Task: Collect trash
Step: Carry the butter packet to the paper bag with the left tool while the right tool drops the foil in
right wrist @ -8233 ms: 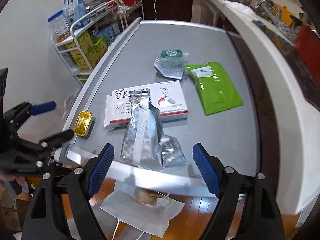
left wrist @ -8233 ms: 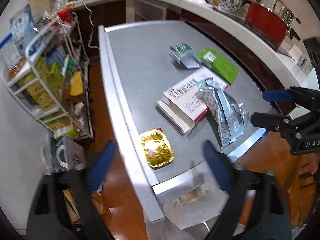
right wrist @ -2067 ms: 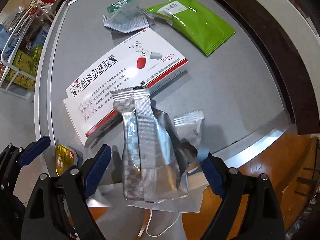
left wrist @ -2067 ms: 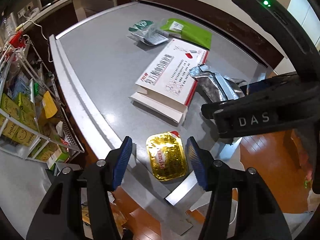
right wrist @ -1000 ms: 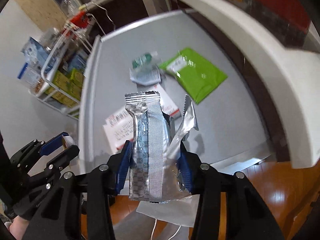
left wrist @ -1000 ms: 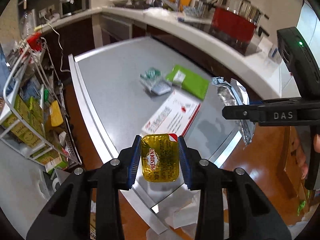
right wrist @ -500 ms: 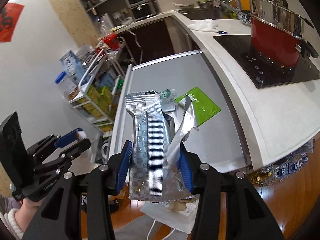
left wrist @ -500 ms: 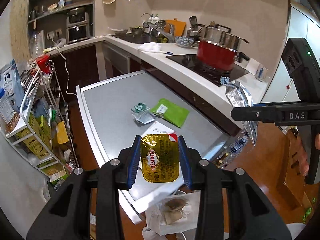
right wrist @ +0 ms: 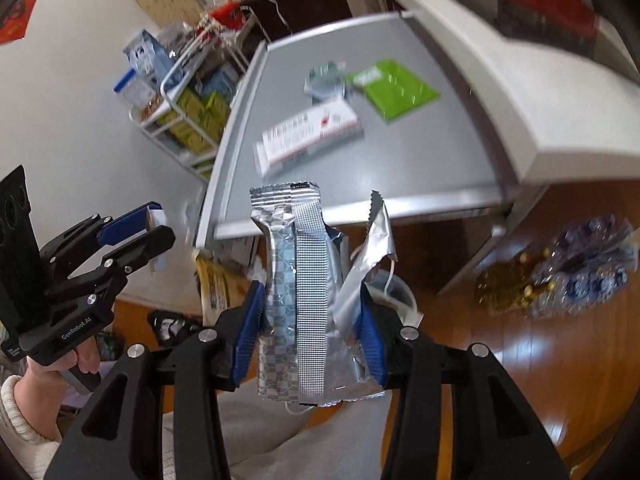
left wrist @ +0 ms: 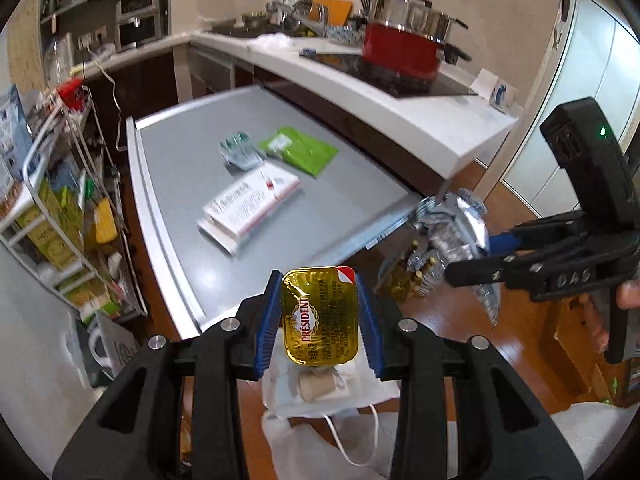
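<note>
Left tool (left wrist: 318, 322) around butter pack (left wrist: 319, 316).

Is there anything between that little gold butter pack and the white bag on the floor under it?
Nothing visible. The left gripper holds the butter pack in the air, and right below it the white bag gapes open with some scraps already inside. The table edge lies beyond it, not under it.

Gold butter packet (left wrist: 319, 316): foil, flat, lifted above white bag (left wrist: 320, 396).
Silver wrapper (right wrist: 304, 300): crinkled, torn open, upright, off the grey table (right wrist: 420, 152).
</note>
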Demonstrator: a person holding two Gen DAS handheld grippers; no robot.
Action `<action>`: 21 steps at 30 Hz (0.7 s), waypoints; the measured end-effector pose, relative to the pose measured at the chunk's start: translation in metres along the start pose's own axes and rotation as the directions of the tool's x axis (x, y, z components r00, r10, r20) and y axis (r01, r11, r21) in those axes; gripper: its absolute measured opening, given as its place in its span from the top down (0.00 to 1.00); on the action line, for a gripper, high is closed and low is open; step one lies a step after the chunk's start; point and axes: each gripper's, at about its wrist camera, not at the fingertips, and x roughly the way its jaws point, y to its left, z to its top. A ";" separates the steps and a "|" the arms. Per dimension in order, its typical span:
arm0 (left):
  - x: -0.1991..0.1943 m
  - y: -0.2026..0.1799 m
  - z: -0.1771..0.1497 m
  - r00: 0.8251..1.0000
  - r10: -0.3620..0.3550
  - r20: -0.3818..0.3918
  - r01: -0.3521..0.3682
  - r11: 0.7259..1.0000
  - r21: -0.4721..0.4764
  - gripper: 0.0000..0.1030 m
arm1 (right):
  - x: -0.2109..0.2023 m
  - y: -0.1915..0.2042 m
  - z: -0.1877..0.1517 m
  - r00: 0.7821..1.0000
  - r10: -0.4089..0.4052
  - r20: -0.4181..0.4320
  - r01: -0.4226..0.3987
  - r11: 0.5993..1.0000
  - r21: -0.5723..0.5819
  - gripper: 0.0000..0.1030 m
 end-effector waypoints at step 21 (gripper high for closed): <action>0.114 0.005 -0.063 0.975 -0.010 -0.221 -0.006 0.997 -0.073 0.64 | 0.136 -0.038 -0.045 0.968 -0.027 -0.249 0.044 0.997 0.060 0.55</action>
